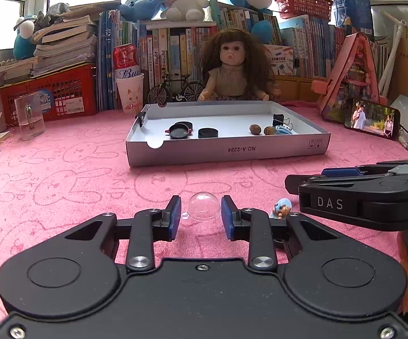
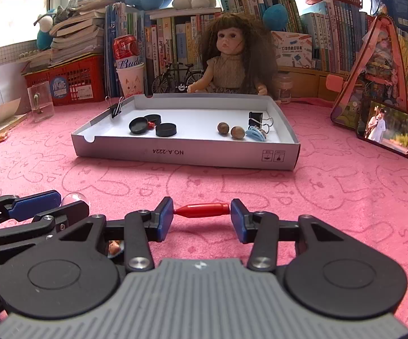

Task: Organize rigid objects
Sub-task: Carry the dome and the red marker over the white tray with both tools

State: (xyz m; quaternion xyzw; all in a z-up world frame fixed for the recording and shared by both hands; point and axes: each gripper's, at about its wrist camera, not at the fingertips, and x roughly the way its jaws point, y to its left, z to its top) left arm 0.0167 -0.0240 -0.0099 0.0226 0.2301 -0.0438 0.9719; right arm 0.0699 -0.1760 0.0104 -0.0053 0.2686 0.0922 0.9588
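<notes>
Your left gripper clasps the clear plastic dome low in the frame's centre. Your right gripper pinches the red plastic bullet-shaped piece end to end, low centre, short of the white cardboard tray on the pink towel.

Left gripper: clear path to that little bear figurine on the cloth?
Probably not directly. The figurine lies just outside the left gripper, whose pads flank the clear dome, and the right gripper sits close beside it.
</notes>
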